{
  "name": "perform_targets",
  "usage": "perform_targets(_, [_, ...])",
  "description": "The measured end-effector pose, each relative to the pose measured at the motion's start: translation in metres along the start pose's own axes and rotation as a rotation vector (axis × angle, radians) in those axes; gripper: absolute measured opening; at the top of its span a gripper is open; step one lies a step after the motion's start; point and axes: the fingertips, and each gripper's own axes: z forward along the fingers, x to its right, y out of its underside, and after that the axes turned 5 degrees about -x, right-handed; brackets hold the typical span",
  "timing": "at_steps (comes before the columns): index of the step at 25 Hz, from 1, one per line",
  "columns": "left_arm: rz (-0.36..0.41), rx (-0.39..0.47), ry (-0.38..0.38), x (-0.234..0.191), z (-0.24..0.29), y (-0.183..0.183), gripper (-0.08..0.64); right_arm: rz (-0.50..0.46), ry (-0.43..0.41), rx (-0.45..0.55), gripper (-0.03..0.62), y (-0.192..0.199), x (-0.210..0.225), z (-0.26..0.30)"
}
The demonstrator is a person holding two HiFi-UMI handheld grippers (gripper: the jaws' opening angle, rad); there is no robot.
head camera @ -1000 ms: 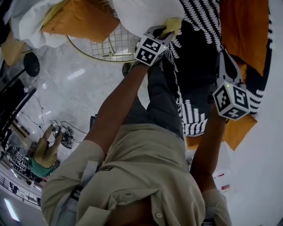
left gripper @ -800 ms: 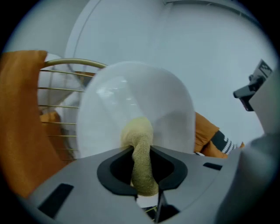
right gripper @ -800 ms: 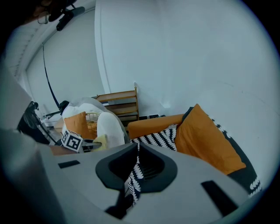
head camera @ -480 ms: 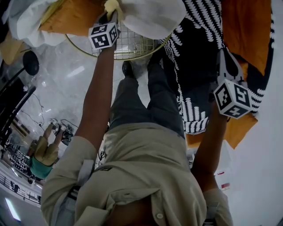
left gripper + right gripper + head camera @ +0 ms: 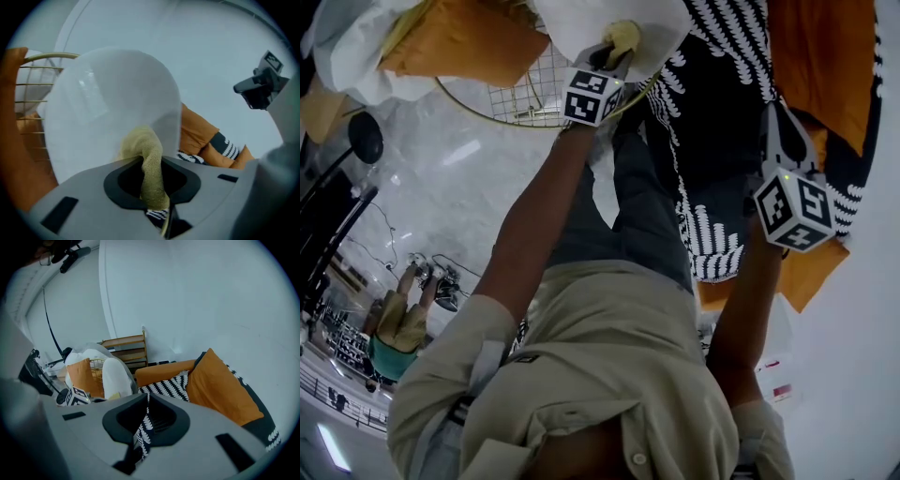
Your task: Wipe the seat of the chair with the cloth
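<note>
My left gripper (image 5: 614, 52) is shut on a yellow cloth (image 5: 624, 36) and presses it against the white seat cushion (image 5: 581, 23) of a gold wire chair (image 5: 525, 98). In the left gripper view the cloth (image 5: 151, 164) bunches between the jaws and lies against the white cushion (image 5: 108, 108). My right gripper (image 5: 774, 131) is shut on a black-and-white patterned blanket (image 5: 717, 112). A fold of the blanket (image 5: 143, 432) hangs between its jaws. The chair (image 5: 98, 369) shows at the left of the right gripper view.
An orange cushion (image 5: 455, 42) and white padding (image 5: 347, 56) lie in the chair. An orange sofa (image 5: 164, 371) carries a large orange pillow (image 5: 220, 385). A wooden rack (image 5: 126, 350) stands by the wall. A black lamp base (image 5: 367, 136) rests on the marble floor (image 5: 441, 206).
My left gripper swept the cloth left across the cushion and has come back toward the right. The right gripper has barely moved, still gripping the blanket.
</note>
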Motion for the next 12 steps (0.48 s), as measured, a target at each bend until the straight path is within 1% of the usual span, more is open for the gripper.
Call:
perform_targets(3, [0.090, -0.018, 0.143, 0.080, 0.018, 0.006, 0.081, 0.002, 0.002, 0.001, 0.028, -0.002, 0.001, 0.000])
perform_targets(5, [0.119, -0.026, 0.199, 0.112, 0.023, 0.011, 0.081, 0.002, 0.005, 0.004, 0.028, -0.003, 0.002, -0.001])
perform_targets(6, [0.117, -0.029, 0.209, 0.120, 0.024, 0.013, 0.081, 0.003, 0.006, 0.005, 0.028, -0.003, 0.003, -0.001])
perform_targets(8, [0.101, -0.033, 0.207, 0.121, 0.026, 0.018, 0.081, 0.007, 0.010, 0.002, 0.028, 0.000, 0.005, -0.001])
perform_targets(12, [0.093, -0.028, 0.183, 0.104, 0.024, 0.019, 0.081, 0.013, 0.009, -0.009, 0.028, 0.007, 0.005, 0.003])
